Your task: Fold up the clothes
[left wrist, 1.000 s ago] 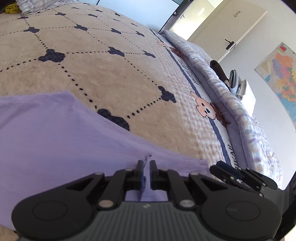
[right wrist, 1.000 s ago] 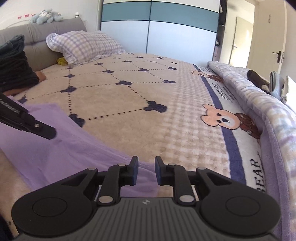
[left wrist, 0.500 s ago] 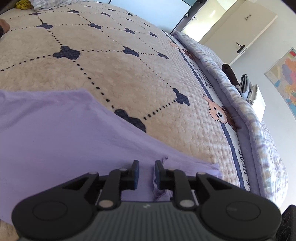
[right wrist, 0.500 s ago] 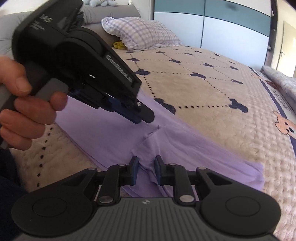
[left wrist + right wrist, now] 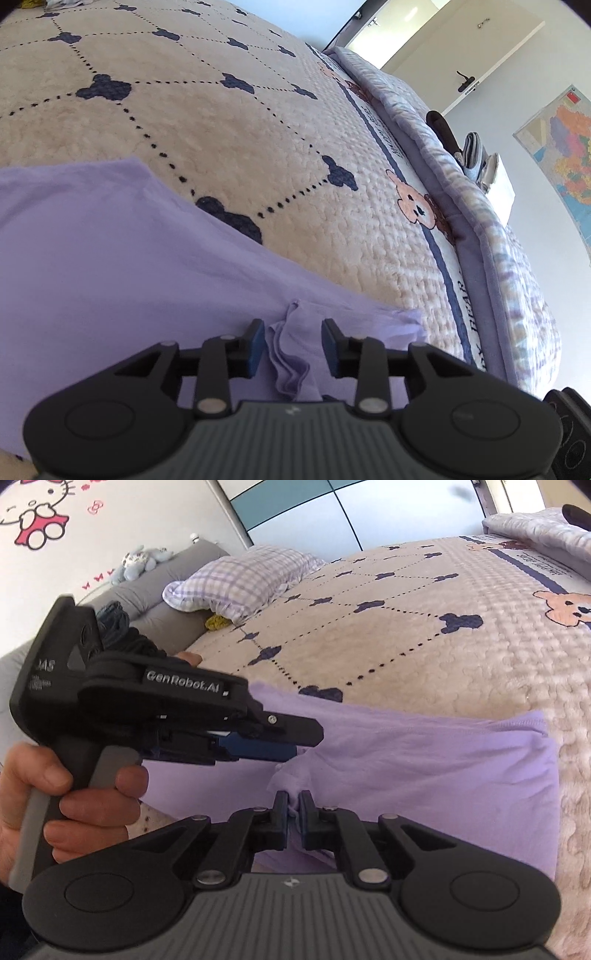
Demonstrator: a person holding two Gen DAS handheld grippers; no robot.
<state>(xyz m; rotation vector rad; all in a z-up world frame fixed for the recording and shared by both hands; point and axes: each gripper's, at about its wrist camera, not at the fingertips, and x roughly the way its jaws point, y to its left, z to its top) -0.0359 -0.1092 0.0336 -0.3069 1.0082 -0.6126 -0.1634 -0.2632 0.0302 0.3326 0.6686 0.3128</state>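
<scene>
A lilac garment (image 5: 110, 258) lies flat on the beige patterned bedspread (image 5: 221, 122). A bunched fold of it (image 5: 291, 350) rises between the fingers of my left gripper (image 5: 293, 347), which stands open around it without clamping. In the right wrist view the same garment (image 5: 406, 760) spreads to the right. My right gripper (image 5: 294, 805) is shut on a puckered pinch of the fabric (image 5: 288, 779). The left gripper (image 5: 295, 744) hovers just above that pinch, held by a hand (image 5: 55, 794).
A checked pillow (image 5: 240, 579), a plush toy (image 5: 140, 559) and dark clothing (image 5: 125, 635) sit at the bed's head. A folded quilt (image 5: 480, 206) runs along the bed's far side with dark items on it. A map (image 5: 561, 147) hangs on the wall.
My left gripper opened and let go of the fabric fold. My right gripper swung left toward the left gripper and shut on the bunched fabric beneath it.
</scene>
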